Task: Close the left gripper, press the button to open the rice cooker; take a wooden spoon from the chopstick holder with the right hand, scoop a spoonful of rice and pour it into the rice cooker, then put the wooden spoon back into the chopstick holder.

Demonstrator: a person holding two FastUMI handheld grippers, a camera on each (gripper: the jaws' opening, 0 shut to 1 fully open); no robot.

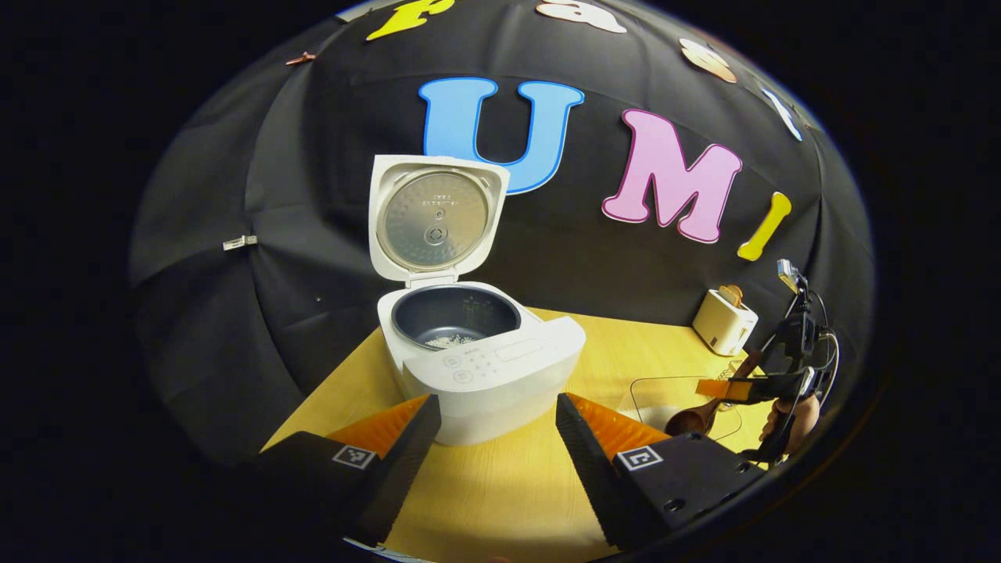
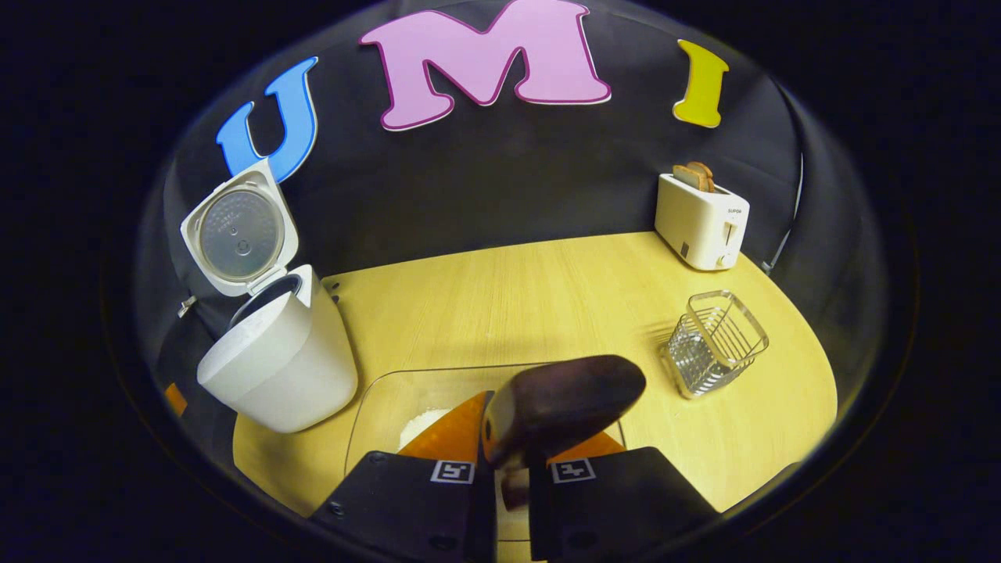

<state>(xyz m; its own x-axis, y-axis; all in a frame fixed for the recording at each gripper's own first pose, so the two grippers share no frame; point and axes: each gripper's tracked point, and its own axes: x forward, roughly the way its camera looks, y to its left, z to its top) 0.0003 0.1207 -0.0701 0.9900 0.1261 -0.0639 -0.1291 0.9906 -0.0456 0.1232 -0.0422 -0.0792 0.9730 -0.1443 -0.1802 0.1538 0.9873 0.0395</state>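
Rice cooker (image 1: 477,356) far left on table (image 2: 547,305), lid (image 1: 435,215) up, some rice already in pot. Left gripper (image 1: 496,438) near cooker front, fingers apart, holding nothing. Right gripper (image 2: 512,469) fingers clamped on wooden spoon (image 2: 559,407) handle, bowl of spoon over glass rice dish (image 2: 375,399). Chopstick holder (image 2: 715,340) right, w/ nothing in it; toaster (image 2: 701,219) far right.

Risks: spoon twists in clamp → rice spills btwn dish & cooker; spoon clips cooker rim; light wire holder tips on return.
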